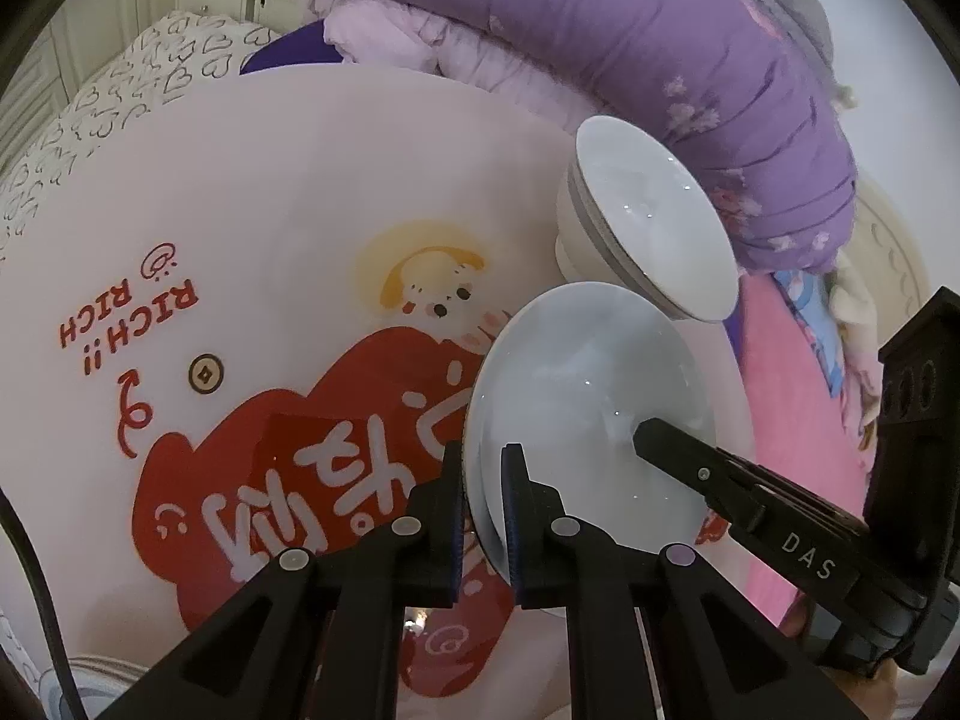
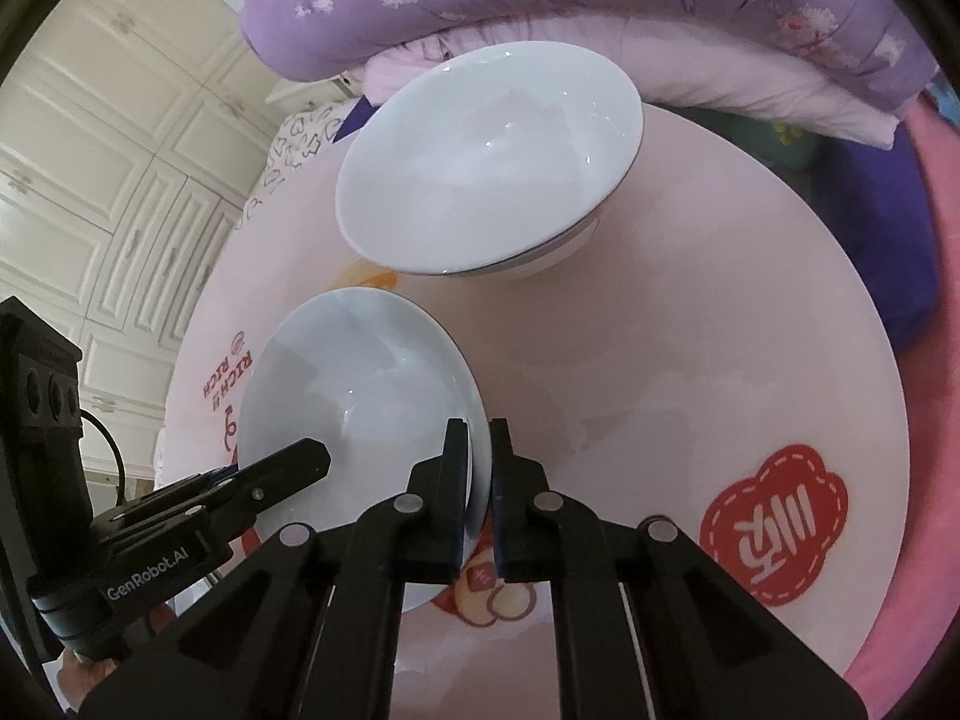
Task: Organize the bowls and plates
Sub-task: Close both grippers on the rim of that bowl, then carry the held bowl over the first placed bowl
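A pale blue-white bowl [image 1: 588,414] is held above the round pink table [image 1: 300,192], gripped on opposite sides of its rim. My left gripper [image 1: 483,480] is shut on its near rim. My right gripper [image 2: 478,456] is shut on the other side of the same bowl [image 2: 360,384]. The right gripper's finger [image 1: 678,450] shows over the bowl in the left wrist view, and the left gripper's finger [image 2: 288,462] shows in the right wrist view. A stack of white bowls [image 1: 654,222] stands just behind it, also seen in the right wrist view [image 2: 486,162].
The table [image 2: 690,360] has red cartoon prints. A purple quilt [image 1: 630,42] and pale bedding lie behind the stack. Pink bedding [image 1: 792,408] lies to the right. White cabinets [image 2: 90,150] stand at the far left of the right wrist view.
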A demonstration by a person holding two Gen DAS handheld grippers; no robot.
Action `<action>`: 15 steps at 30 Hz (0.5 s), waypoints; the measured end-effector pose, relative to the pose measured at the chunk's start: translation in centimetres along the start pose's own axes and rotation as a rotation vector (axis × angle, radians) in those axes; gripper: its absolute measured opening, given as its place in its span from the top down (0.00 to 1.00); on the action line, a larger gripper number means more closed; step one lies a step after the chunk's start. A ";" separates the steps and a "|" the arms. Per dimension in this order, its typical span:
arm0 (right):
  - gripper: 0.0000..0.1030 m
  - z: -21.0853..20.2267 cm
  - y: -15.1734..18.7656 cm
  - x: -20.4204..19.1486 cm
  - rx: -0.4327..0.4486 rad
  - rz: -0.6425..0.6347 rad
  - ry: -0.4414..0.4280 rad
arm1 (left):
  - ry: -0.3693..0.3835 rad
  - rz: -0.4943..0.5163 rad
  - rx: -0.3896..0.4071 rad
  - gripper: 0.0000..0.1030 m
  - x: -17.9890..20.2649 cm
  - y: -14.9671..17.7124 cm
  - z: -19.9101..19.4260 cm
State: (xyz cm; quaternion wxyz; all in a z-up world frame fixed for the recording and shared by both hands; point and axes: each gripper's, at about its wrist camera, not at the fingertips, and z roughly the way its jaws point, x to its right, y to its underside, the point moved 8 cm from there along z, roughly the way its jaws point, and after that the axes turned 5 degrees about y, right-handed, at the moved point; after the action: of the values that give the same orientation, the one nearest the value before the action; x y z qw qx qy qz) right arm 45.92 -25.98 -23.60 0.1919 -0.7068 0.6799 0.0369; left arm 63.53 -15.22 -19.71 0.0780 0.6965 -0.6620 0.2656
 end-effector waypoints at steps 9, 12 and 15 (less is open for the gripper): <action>0.94 -2.5 1.2 -0.7 0.022 0.002 0.009 | 0.020 0.021 0.004 0.93 0.6 2.1 -3.4; 0.94 -4.2 2.1 -1.0 0.038 -0.006 0.012 | 0.031 0.043 0.002 0.93 1.5 3.3 -5.0; 0.94 -5.6 3.0 -1.0 0.049 -0.008 0.011 | 0.041 0.061 -0.001 0.93 2.2 4.2 -6.4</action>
State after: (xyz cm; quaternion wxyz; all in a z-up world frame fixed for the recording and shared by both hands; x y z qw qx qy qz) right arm 41.75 -26.79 -18.78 0.2053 -0.7047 0.6790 0.0156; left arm 57.76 -14.65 -14.30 0.0838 0.6703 -0.6813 0.2819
